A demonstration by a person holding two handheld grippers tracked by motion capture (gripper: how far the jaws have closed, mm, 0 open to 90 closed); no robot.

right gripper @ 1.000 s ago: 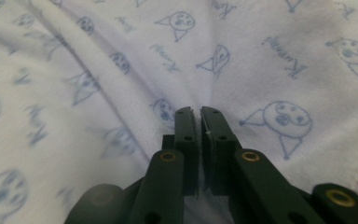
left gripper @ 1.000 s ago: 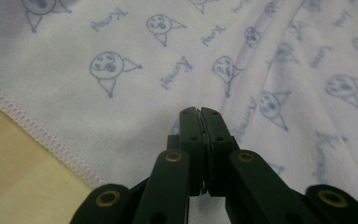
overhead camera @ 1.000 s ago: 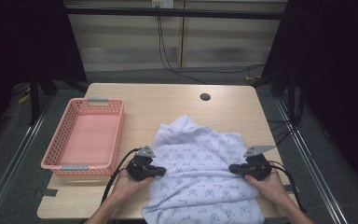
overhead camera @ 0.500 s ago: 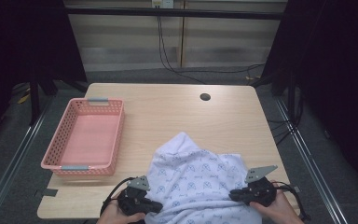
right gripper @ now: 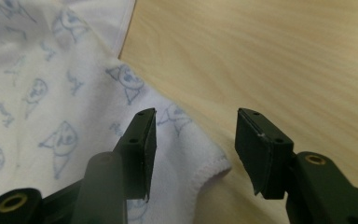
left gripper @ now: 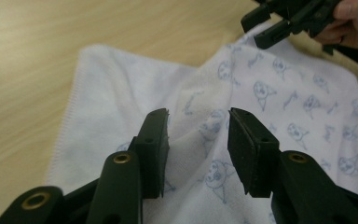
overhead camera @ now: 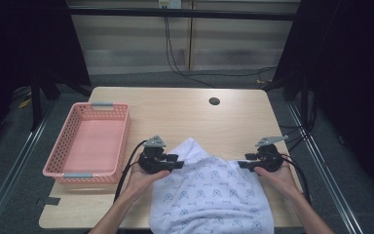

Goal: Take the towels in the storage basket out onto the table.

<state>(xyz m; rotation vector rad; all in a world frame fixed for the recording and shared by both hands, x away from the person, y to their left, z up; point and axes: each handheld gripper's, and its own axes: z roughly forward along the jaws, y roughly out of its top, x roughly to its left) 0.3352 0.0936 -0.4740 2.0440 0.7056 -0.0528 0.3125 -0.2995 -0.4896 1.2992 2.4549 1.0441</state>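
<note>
The left gripper (overhead camera: 175, 162) and right gripper (overhead camera: 243, 164) are hovering mid-frame, jaws gaping wide, gripping nothing; the towel (overhead camera: 209, 195) is lying soft and limp. I'd pinch its stitched hem corners.

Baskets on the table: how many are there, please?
1. The pink basket stands on the left part of the table, beside the left gripper and apart from the white towel. Nothing in view could hide another basket.

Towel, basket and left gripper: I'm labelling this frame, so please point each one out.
towel (overhead camera: 214, 195), high view, middle of the printed cloth.
basket (overhead camera: 68, 146), high view, left rim.
left gripper (left gripper: 198, 140), left gripper view, gap between its open jaws.
</note>
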